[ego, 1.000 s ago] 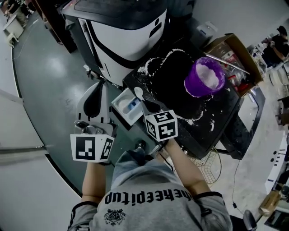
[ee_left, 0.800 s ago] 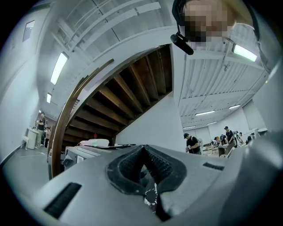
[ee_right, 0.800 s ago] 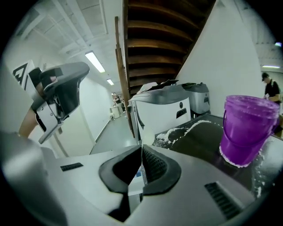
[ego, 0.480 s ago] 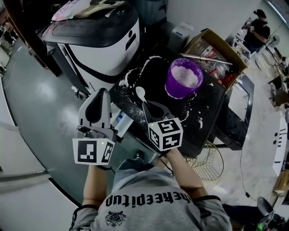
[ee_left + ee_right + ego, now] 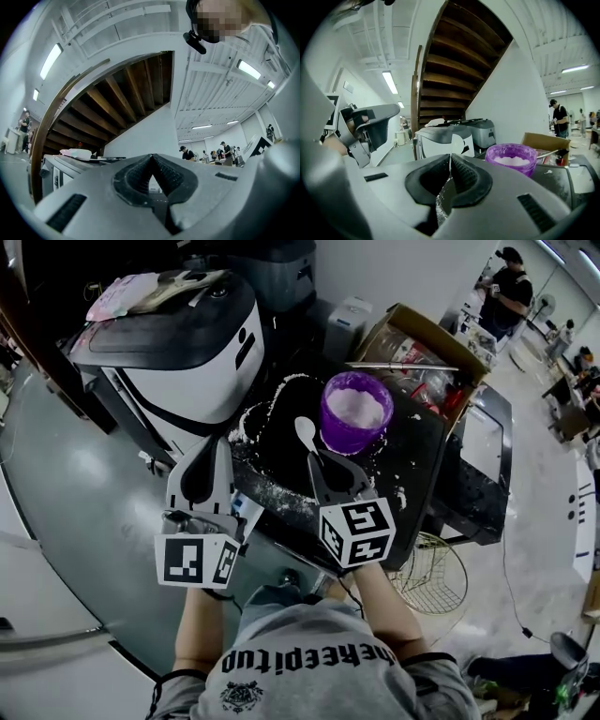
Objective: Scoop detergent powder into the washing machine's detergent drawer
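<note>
Right tool [image 5: 317, 458] clenched on handle of white spoon [image 5: 306, 433]. Spoon bowl out front, over black surface [image 5: 427, 460], just beside purple tub [image 5: 354, 412]. Can't tell whether bowl is loaded. Tub upright on surface, white detergent powder [image 5: 355, 405] inside, near full. More powder spilled in streaks across surface, mostly along left edge and near tub. Left tool [image 5: 218, 442] clenched on nothing, tips together, held off left edge of surface, in front of white-and-black washing machine [image 5: 187, 352]. Detergent drawer [image 5: 247, 512] mostly hidden behind left tool, only a white sliver showing, contents not visible. Open cardboard box [image 5: 427, 338] behind tub. Wire basket [image 5: 433, 579] on floor, below surface's right side.
</note>
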